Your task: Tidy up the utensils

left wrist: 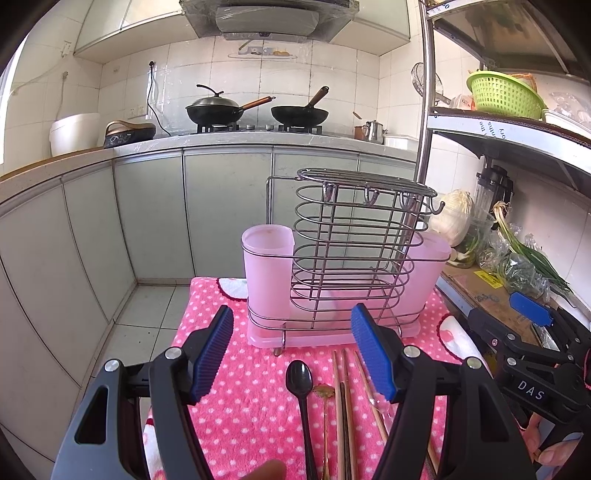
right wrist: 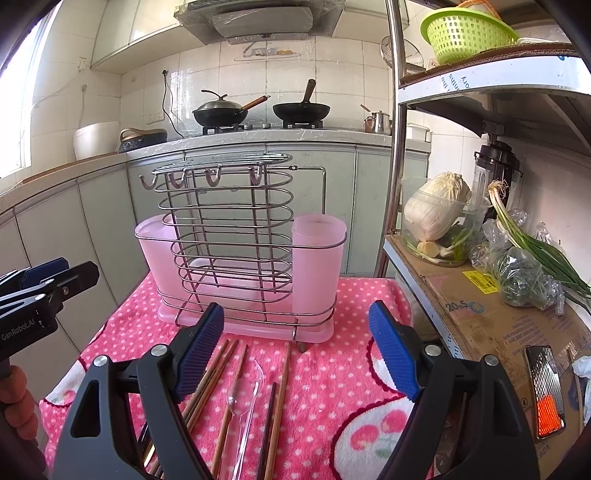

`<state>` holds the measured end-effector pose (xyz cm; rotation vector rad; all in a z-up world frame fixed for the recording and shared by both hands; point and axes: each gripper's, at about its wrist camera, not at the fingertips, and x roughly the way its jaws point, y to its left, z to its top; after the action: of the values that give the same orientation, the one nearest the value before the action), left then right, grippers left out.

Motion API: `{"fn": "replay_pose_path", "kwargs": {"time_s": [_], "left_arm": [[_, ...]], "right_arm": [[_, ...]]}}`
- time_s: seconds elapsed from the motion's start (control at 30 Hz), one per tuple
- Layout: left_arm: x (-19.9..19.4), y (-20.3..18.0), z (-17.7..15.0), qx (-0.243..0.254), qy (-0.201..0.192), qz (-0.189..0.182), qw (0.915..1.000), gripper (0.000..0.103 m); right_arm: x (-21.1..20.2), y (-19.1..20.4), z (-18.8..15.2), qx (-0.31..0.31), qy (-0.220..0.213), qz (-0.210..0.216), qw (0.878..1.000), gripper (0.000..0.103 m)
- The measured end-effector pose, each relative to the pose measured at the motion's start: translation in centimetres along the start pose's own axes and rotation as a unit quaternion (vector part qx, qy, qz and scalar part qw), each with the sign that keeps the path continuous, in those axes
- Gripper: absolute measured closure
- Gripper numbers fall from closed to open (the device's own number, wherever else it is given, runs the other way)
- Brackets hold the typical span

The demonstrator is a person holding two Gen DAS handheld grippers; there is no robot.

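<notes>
A wire utensil rack (left wrist: 351,236) with pink plastic cups (left wrist: 267,269) stands on a pink dotted cloth (left wrist: 236,406); it also shows in the right wrist view (right wrist: 236,240). A black spoon (left wrist: 301,384), a small gold spoon (left wrist: 324,393) and several wooden chopsticks (left wrist: 343,406) lie in front of it. The right wrist view shows the chopsticks (right wrist: 280,391) and a clear plastic spoon (right wrist: 247,391). My left gripper (left wrist: 295,354) is open above the utensils. My right gripper (right wrist: 295,354) is open above them too, holding nothing.
A metal shelf (right wrist: 480,314) to the right holds a cabbage (right wrist: 436,206), green onions (right wrist: 532,243), a grater (right wrist: 546,391) and a green basket (right wrist: 465,33). Counter cabinets (left wrist: 147,214) and a stove with two woks (left wrist: 258,110) stand behind.
</notes>
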<state>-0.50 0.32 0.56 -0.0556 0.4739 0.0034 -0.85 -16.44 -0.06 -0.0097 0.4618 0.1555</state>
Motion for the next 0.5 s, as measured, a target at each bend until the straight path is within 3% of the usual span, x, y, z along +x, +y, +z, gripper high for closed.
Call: {"fn": "replay_pose_path", "kwargs": {"time_s": [0.5], "left_arm": [[-0.62,-0.23,0.07,0.000,-0.005,-0.004,1.0000,0.037]], "right_arm": [[-0.35,0.07,0.09,-0.002,-0.005,0.000,1.000,0.022]]}}
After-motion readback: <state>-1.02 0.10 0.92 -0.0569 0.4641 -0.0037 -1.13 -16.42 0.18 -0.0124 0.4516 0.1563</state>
